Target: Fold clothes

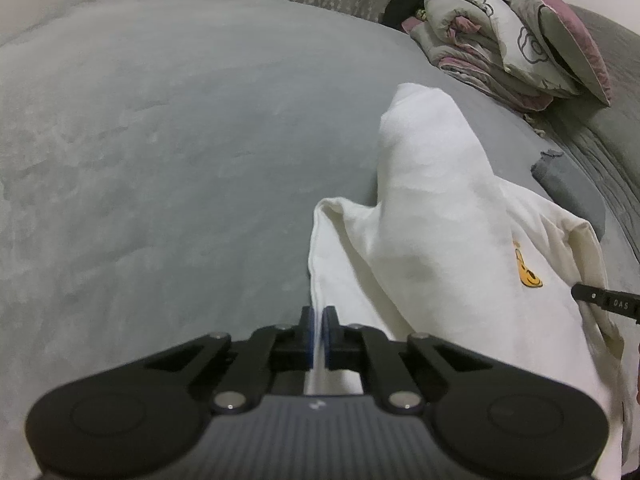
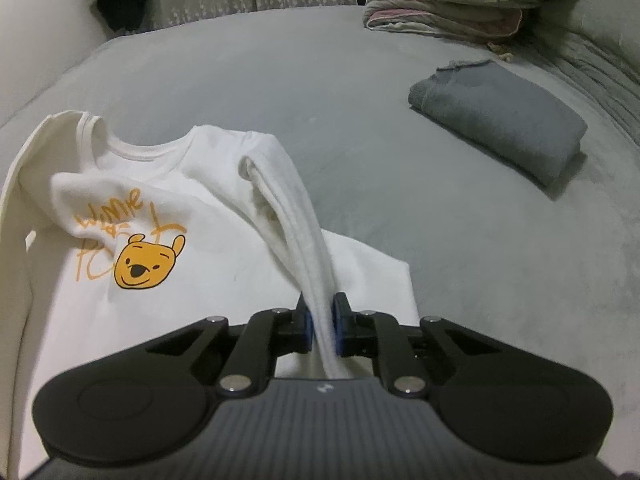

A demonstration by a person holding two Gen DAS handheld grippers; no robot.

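Left gripper (image 1: 319, 316) pinching the white shirt's (image 1: 440, 240) thin edge. Right gripper (image 2: 322, 312) squeezing a bunched sleeve (image 2: 288, 216) of that shirt. Folded grey top (image 2: 500, 120) well apart from the shirt, on the bed (image 2: 280, 72).

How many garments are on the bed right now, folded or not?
2: the white shirt spread near the grippers, and a folded grey garment farther right. The bedding pile at the back may hide more.

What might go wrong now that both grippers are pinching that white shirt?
The left gripper pinches only a thin edge of the white bear-print shirt, so it may slip out. The right gripper clamps a bunched sleeve; folding from there could leave wrinkles across the bear print.
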